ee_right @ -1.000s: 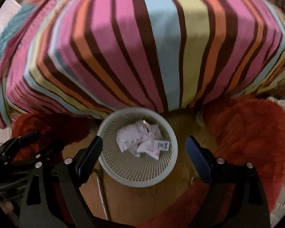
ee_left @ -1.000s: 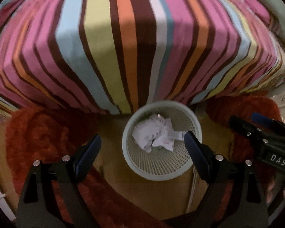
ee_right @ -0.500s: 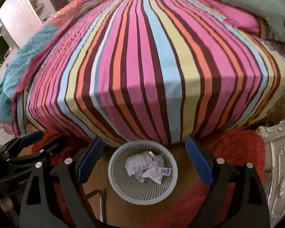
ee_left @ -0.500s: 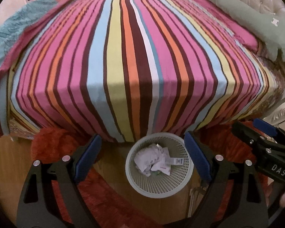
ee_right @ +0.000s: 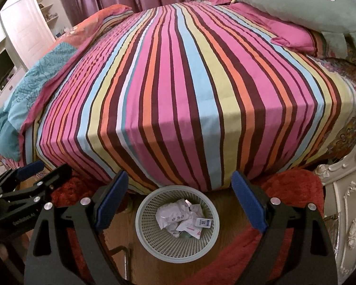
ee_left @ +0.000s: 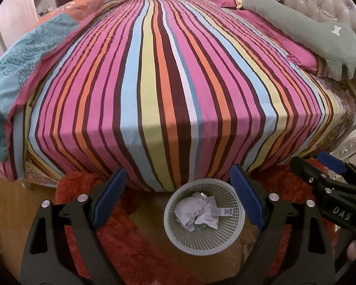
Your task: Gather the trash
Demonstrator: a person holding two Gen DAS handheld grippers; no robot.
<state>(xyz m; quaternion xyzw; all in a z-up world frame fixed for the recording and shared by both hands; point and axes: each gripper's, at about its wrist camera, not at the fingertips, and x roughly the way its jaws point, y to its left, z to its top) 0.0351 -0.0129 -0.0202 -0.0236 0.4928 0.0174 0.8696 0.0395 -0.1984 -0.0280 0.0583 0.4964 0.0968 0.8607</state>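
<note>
A pale green mesh waste basket (ee_left: 178, 234) (ee_right: 146, 237) stands on the wooden floor at the foot of the bed. Crumpled white paper and small wrappers (ee_left: 197, 211) (ee_right: 181, 218) lie inside it. My left gripper (ee_left: 179, 198) hangs above the basket, jaws open, nothing between its blue pads. My right gripper (ee_right: 179, 198) hovers over the basket too, open and empty. Each gripper shows in the other's view: the right one (ee_left: 320, 173) at the right edge, the left one (ee_right: 39, 174) at the left edge.
A bed with a striped cover (ee_left: 168, 83) (ee_right: 182, 90) fills the view ahead. A green plush pillow (ee_left: 303, 28) and a teal quilt (ee_left: 23, 54) lie on it. A red shaggy rug (ee_left: 135, 249) (ee_right: 292, 190) surrounds the basket. An ornate white cabinet (ee_right: 344, 213) stands right.
Both grippers have risen and tilted up from the basket, so the whole bed top has come into view and the basket looks smaller and lower. Jaws stayed open.
</note>
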